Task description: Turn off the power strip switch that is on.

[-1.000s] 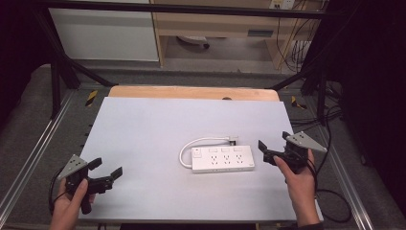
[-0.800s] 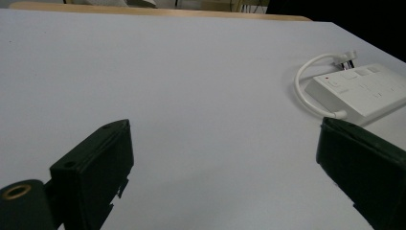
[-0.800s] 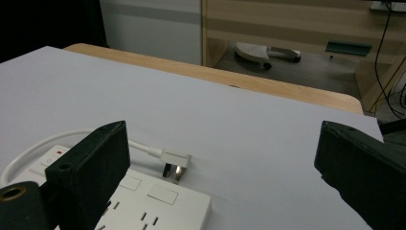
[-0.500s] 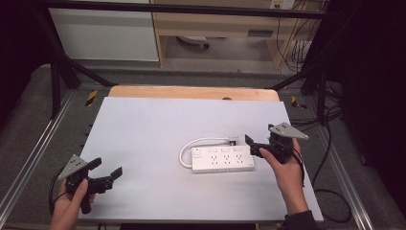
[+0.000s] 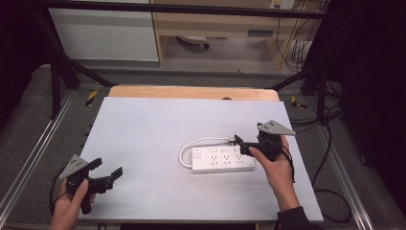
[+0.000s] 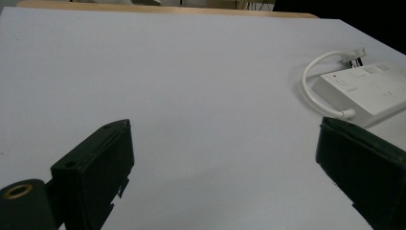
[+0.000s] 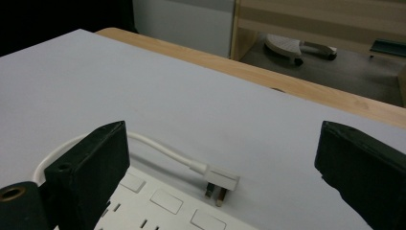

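While both pairs of jaws stand wide apart and hold nothing, the right gripper (image 5: 242, 143) hovers over the right end of the power strip (image 5: 222, 159), its plug (image 7: 221, 179) lying between the jaws. The left gripper (image 5: 106, 172) sits near the table's (image 5: 143, 124) near-left corner, well apart from the strip.

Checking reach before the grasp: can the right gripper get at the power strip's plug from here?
Probably yes. The right gripper hangs over the power strip with jaws open, the plug lies on bare table between them, nothing covering it.
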Motion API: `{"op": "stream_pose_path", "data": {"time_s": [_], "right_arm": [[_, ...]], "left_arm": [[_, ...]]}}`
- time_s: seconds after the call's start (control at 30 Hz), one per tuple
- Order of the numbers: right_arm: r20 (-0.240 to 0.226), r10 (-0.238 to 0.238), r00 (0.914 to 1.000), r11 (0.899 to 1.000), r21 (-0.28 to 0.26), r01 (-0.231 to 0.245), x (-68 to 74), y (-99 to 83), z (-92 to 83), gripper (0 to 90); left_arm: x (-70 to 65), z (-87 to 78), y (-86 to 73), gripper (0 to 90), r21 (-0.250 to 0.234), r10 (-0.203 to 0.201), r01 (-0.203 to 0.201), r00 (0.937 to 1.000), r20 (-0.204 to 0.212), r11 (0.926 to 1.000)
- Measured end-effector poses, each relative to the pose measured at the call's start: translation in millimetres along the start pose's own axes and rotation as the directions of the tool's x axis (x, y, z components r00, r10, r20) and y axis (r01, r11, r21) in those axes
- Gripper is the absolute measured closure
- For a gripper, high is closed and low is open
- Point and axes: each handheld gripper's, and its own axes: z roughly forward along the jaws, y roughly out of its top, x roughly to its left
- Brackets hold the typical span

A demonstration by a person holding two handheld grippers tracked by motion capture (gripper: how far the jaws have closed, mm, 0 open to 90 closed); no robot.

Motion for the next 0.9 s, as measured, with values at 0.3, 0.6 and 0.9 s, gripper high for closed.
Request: {"op": "stream_pose_path", "data": {"time_s": [0.3,0.6,0.9], "right_arm": [[-0.025,0.011,0.9996,1.0,0.002,-0.011,9.9,-0.8,8.9,5.3],[-0.034,0.003,0.9994,1.0,0.0,-0.003,17.1,1.8,14.6,5.4],[-0.057,-0.013,0.9983,1.0,0.001,0.013,25.5,0.6,19.9,7.3]], "left_arm": [[-0.2,0.4,0.0,5.7,0.003,-0.001,0.001,1.0,0.003,1.0],[-0.4,1.0,0.1,5.7,0.009,-0.002,0.002,1.0,-0.006,1.0],[-2.5,2.6,-0.4,5.7,0.016,0.008,-0.008,1.0,0.005,0.9998]]}}
